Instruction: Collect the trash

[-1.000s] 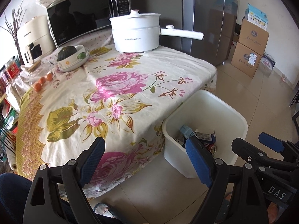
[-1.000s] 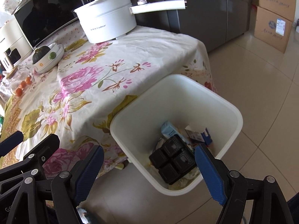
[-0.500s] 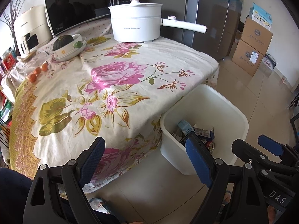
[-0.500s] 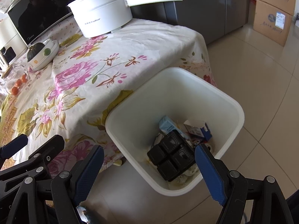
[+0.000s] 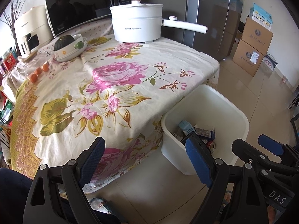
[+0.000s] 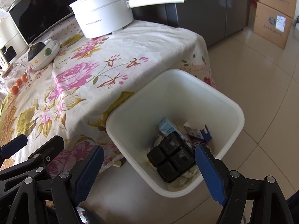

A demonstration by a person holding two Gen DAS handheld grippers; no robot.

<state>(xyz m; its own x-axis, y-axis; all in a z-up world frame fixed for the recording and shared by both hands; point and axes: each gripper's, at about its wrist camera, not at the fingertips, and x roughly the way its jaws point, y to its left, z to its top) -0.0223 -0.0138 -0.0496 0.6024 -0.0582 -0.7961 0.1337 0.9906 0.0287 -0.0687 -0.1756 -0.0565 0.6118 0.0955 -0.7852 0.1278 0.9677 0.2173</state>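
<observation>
Left wrist view: the left gripper (image 5: 145, 160) hangs with jaws spread, holding nothing, over the flowered tabletop (image 5: 115, 85) edge. A white bin (image 5: 229, 108) stands on the floor just beside it.

Right wrist view: the right gripper (image 6: 149, 169), jaws spread and empty, hovers above the bin (image 6: 233, 108). Inside lie a black tray (image 6: 172, 156) and small cartons (image 6: 198, 131).

My R gripper (image 6: 148, 169) hangs wide open, empty, over white bin (image 6: 233, 130) w/ black tray (image 6: 172, 156) inside.
</observation>
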